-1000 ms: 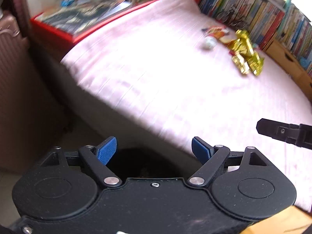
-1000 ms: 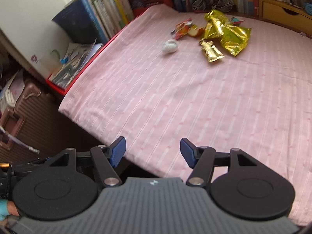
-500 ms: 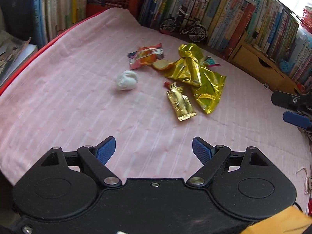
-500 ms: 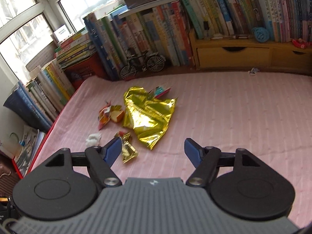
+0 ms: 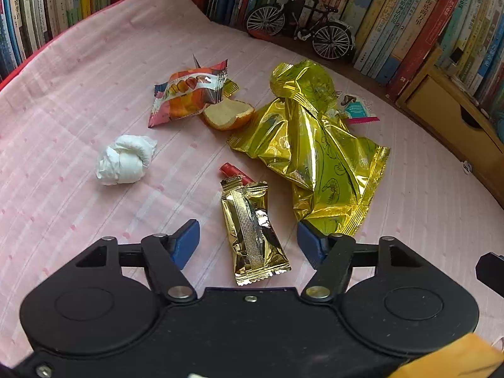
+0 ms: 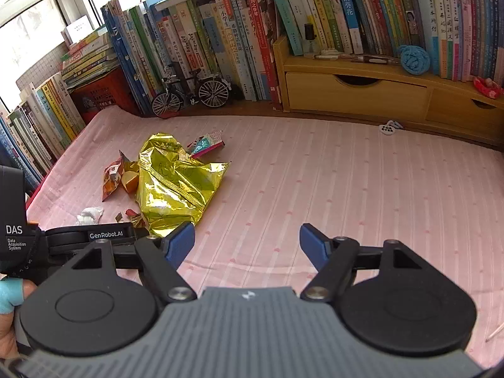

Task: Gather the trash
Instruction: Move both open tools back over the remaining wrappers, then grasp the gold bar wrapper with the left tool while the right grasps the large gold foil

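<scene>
Trash lies on a pink striped cloth (image 5: pixel 78 63): a small gold sachet (image 5: pixel 252 230), a big crumpled gold foil bag (image 5: pixel 318 145), a white tissue ball (image 5: pixel 124 160), an orange snack wrapper (image 5: pixel 189 94), a bitten bread piece (image 5: pixel 226 113) and a teal wrapper (image 5: pixel 357 108). My left gripper (image 5: pixel 249 241) hangs just over the sachet, which lies between the closing jaws; the blue pads are apart from it. My right gripper (image 6: pixel 247 241) stands open over bare cloth, right of the gold bag (image 6: pixel 173 189), with nothing between its fingers.
Rows of upright books line the back and left edges of the cloth. A model bicycle (image 5: pixel 302 28) stands before them. A wooden drawer unit (image 6: pixel 362 91) runs along the back right. A person's hand (image 6: pixel 9 299) holds the left device at the far left.
Both grippers swept from the cloth's near edge to the trash pile. The left one came down close over the gold sachet and its jaws narrowed. The right one's jaws widened slightly.
</scene>
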